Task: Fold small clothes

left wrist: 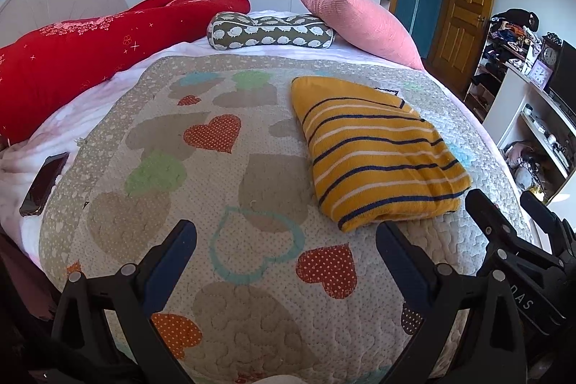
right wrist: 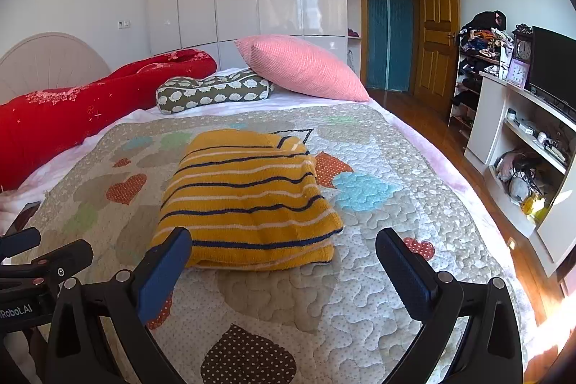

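Observation:
A small yellow knit garment with navy and white stripes lies folded into a compact rectangle on the heart-patterned quilt. In the right wrist view the garment sits just ahead of the fingers. My left gripper is open and empty, low over the quilt, left of the garment. My right gripper is open and empty, its left finger near the garment's near left corner. The right gripper also shows in the left wrist view at the right edge.
A red duvet, a patterned bolster and a pink pillow lie at the bed's head. A phone lies at the left edge. Shelves and a door stand to the right.

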